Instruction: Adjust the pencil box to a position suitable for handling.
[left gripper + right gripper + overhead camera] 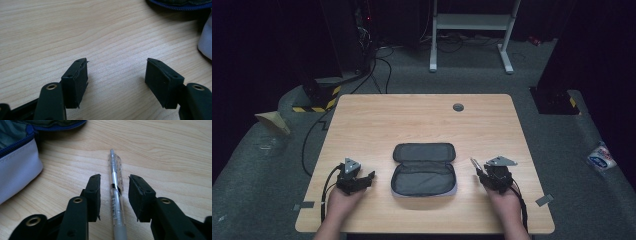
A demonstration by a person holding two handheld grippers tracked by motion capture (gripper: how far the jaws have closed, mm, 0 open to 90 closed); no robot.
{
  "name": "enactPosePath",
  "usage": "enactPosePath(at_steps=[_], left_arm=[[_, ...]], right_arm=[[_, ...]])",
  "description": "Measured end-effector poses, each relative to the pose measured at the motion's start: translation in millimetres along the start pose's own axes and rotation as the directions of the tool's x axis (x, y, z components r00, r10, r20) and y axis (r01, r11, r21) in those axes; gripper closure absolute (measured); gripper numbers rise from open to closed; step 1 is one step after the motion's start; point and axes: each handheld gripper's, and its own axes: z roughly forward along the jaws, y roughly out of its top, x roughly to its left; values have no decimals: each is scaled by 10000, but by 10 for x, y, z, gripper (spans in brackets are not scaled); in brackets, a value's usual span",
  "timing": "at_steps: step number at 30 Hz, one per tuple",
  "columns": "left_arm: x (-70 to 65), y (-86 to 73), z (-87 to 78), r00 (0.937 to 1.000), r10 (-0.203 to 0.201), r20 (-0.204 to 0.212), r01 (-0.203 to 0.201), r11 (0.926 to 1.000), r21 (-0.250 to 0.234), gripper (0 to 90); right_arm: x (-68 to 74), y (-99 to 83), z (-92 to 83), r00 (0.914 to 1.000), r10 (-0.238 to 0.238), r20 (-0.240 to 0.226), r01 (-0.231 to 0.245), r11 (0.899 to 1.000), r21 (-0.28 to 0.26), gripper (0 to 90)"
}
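Note:
A dark grey zip pouch (424,170) lies unzipped and spread flat in the middle of the wooden table (422,120). Left of it my left gripper (368,179) rests low on the wood. In the left gripper view its jaws (116,72) stand wide with only bare wood between them, and the pouch's edge (180,5) sits at the top right. Right of the pouch my right gripper (482,175) stands open over a clear pen (474,164). The pen (115,182) lies on the table between the right gripper's (114,177) pads, with a gap on each side. The pouch's pale side (17,167) is at the left.
A grey round cap (458,107) is set into the table near its far edge. Beyond the table are a white frame's legs (472,30), cables and dark stands on the carpet. A white packet (601,156) lies on the floor at the right.

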Motion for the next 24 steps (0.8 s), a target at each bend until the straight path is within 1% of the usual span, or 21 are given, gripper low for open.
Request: enactPosePath(at_steps=[6,7,9,10,11,14,16,23,24], left_arm=[[1,1,1,10000,18,10,-18,10000,-5,347],[0,1,2,10000,-4,3,4,10000,-23,347],[-1,1,3,10000,-10,3,10,10000,-25,347],[-1,1,3,10000,-15,5,15,10000,-28,347],[-1,1,3,10000,-14,7,14,10000,-26,347],[-1,1,3,10000,-14,7,14,10000,-28,347],[0,1,3,10000,-14,10,14,10000,-30,347],[0,1,3,10000,-11,9,11,10000,-29,347],[0,1,3,10000,-10,11,11,10000,-29,347]], right_arm=[[-10,-16,-3,10000,60,29,-60,10000,48,645],[-23,-22,-1,10000,26,51,-26,9999,121,670],[-25,-24,3,9999,22,132,-24,9998,199,679],[-36,-32,7,9999,106,125,-110,9995,309,694],[-41,-36,8,9998,149,99,-152,9994,302,703],[-36,-46,26,9999,134,14,-135,9990,429,702],[-19,-53,44,9999,60,86,-64,9986,516,697],[-26,-68,41,9999,78,131,-83,9991,406,705],[-21,-73,37,9998,147,122,-152,9990,412,707]])
